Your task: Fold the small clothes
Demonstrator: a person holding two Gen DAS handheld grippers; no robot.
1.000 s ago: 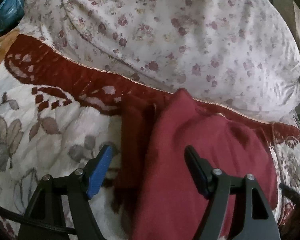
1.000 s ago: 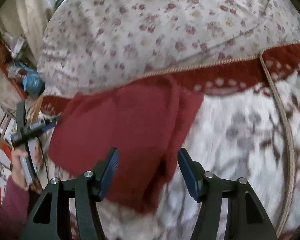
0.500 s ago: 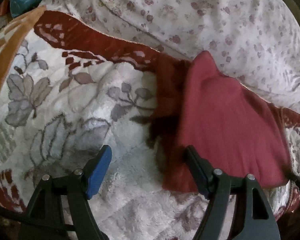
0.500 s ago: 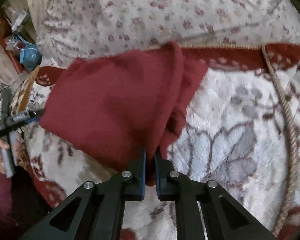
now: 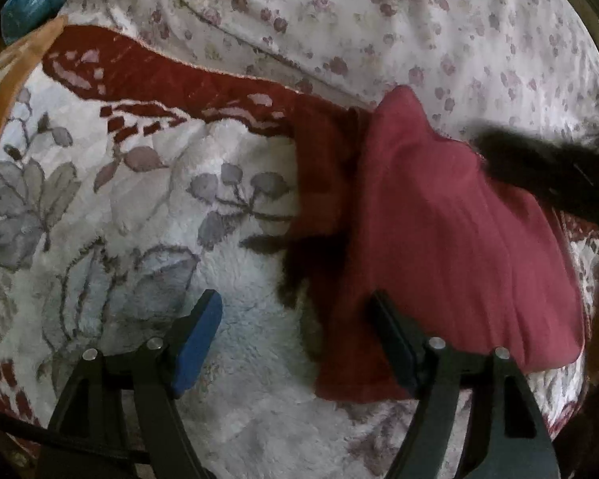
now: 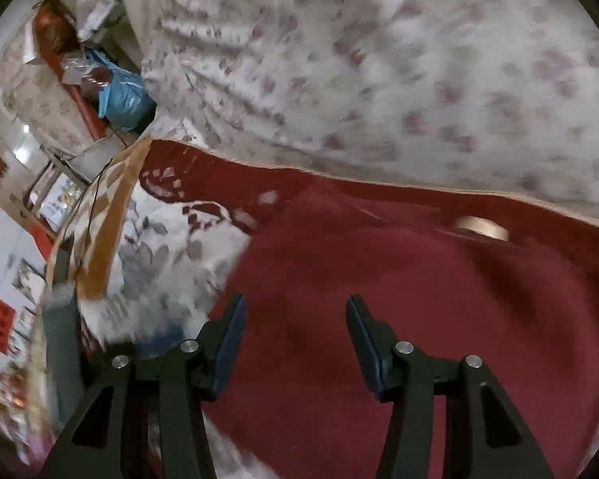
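1. Half a second ago our right gripper pinched the red garment; now its jaws gape, holding nothing.
2. Our left gripper stays wide open, the garment on the floral blanket at its two o'clock.
3. We judge this fold laid.

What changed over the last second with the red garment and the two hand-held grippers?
The right hand-held gripper shut on the red garment's edge half a second ago; it has since let go, stands open and has swung over the cloth. The garment now lies folded on the floral blanket. The left hand-held gripper stayed open, grasping nothing.
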